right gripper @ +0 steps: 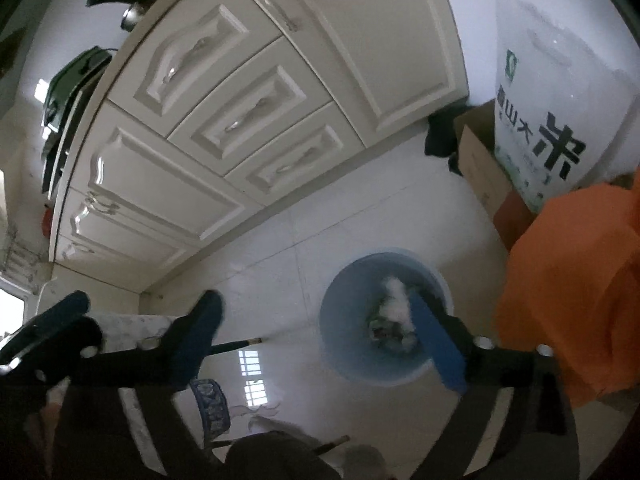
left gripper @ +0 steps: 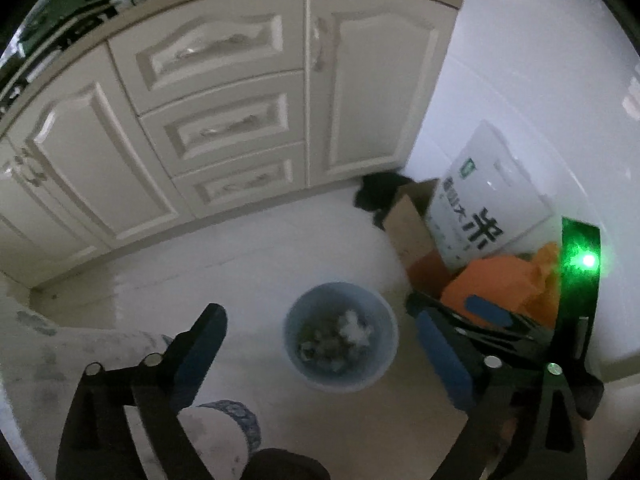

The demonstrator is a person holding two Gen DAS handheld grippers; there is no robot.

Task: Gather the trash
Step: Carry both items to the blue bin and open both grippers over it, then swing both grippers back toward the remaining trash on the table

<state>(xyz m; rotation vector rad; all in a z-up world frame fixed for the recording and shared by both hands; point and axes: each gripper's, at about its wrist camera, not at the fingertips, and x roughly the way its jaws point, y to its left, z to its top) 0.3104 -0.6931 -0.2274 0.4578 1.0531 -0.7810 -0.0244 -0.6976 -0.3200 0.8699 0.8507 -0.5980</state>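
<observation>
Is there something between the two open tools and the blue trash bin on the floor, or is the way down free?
Nothing visible stands in the way. The blue trash bin sits uncovered on the floor, with trash inside. The left tool and right tool are open and empty above it. The orange bag is off to the bin's side.

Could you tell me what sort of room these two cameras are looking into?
Most likely a home kitchen: cream cabinets with drawers run along a tiled floor, a frying pan sits on the counter, and a rice bag leans by a blue bin.
</observation>
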